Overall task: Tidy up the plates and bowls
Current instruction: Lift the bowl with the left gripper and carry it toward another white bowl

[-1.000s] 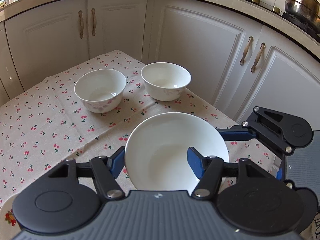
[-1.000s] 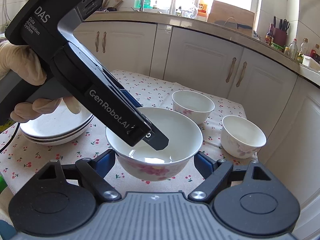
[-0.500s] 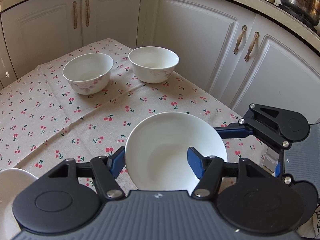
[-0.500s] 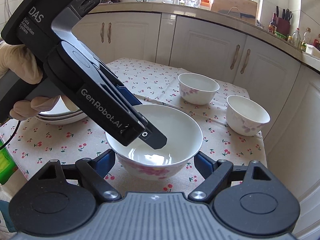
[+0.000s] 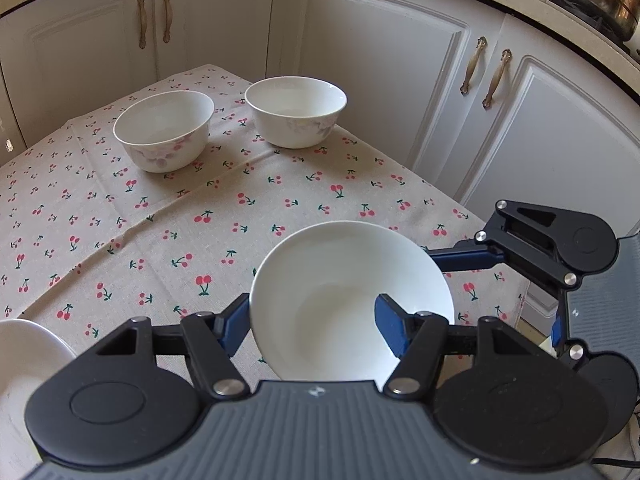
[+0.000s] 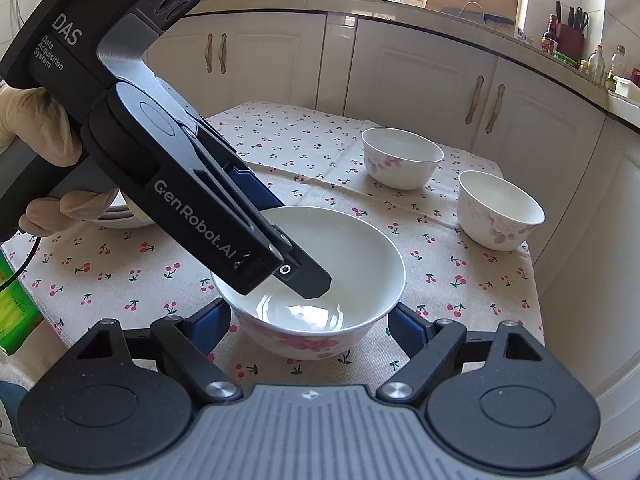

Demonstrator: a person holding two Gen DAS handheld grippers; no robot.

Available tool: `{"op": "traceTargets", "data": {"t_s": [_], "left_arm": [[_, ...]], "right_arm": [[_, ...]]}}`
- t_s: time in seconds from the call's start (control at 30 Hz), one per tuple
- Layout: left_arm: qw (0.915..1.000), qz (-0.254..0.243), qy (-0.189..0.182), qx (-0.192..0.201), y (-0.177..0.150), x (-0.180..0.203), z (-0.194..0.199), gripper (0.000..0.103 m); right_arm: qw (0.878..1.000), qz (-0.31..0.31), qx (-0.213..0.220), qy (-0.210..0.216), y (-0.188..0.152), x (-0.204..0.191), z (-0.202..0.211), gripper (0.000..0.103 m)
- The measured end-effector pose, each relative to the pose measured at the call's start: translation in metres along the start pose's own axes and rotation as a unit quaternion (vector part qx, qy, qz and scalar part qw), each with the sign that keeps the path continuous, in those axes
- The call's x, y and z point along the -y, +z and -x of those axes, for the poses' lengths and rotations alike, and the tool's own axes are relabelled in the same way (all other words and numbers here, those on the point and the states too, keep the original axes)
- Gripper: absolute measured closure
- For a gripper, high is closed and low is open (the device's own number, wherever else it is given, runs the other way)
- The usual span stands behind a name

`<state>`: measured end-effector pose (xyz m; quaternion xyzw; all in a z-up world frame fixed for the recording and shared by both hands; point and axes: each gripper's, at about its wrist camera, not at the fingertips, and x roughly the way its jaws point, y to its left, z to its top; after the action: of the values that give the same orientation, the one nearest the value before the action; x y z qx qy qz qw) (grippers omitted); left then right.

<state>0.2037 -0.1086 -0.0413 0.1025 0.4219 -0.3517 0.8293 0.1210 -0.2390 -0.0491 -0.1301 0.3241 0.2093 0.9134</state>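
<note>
The left tongs (image 6: 304,280) are closed on the near wall of a white glazed ceramic bowl with pink flowers on its outside (image 6: 316,280), 1 blue finger (image 5: 394,320) inside the bowl and the other against the outer wall. The right tongs (image 6: 310,320) stand open, their blue fingers to either side of the bowl's lower body; I cannot tell whether either touches it. A gloved hand (image 6: 36,132) carries the left tool.

The bowl sits at the near middle of the tabletop (image 6: 132,272), which wears a beige cloth printed with red cherries; whether its foot rests on the cloth or hangs just above it is not clear. It is upright, mouth up, round with no long axis, so approach direction matters little.

It is likely stiff, fairly light, brittle and slick with glaze. A rim pinch could let it swing or slip; cradling the body from both sides seems steadier.

Beyond it stand 2 smaller white floral bowls (image 6: 402,156) (image 6: 500,210), upright and apart. A stack of white plates (image 6: 120,214) lies at the left.
</note>
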Motion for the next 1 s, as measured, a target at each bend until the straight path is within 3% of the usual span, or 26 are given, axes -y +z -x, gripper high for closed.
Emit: {"op": "traceTargets", "data": {"t_s": [0.7, 0.8, 0.87, 0.93, 1.0], "left_arm": [[0.9999, -0.004, -0.012, 0.001, -0.002, 0.008, -0.002, 0.035], [0.9998, -0.005, -0.019, 0.002, -0.003, 0.009, -0.002, 0.028], [0.9997, -0.010, -0.020, 0.006, -0.002, 0.011, -0.002, 0.019], [0.9997, -0.017, -0.014, 0.013, -0.001, 0.013, 0.001, 0.013], [0.9995, -0.022, -0.015, 0.019, 0.001, 0.014, 0.003, 0.012]], "right_arm": [[1.000, -0.013, -0.011, 0.003, -0.008, 0.003, 0.004, 0.014], [1.000, -0.015, -0.010, 0.004, -0.008, 0.003, 0.004, 0.013], [1.000, -0.020, -0.006, 0.010, -0.008, 0.003, 0.005, 0.002], [0.999, -0.025, 0.006, 0.019, -0.007, 0.004, 0.009, 0.000], [0.999, -0.030, 0.007, 0.023, -0.006, 0.006, 0.010, 0.000]]}}
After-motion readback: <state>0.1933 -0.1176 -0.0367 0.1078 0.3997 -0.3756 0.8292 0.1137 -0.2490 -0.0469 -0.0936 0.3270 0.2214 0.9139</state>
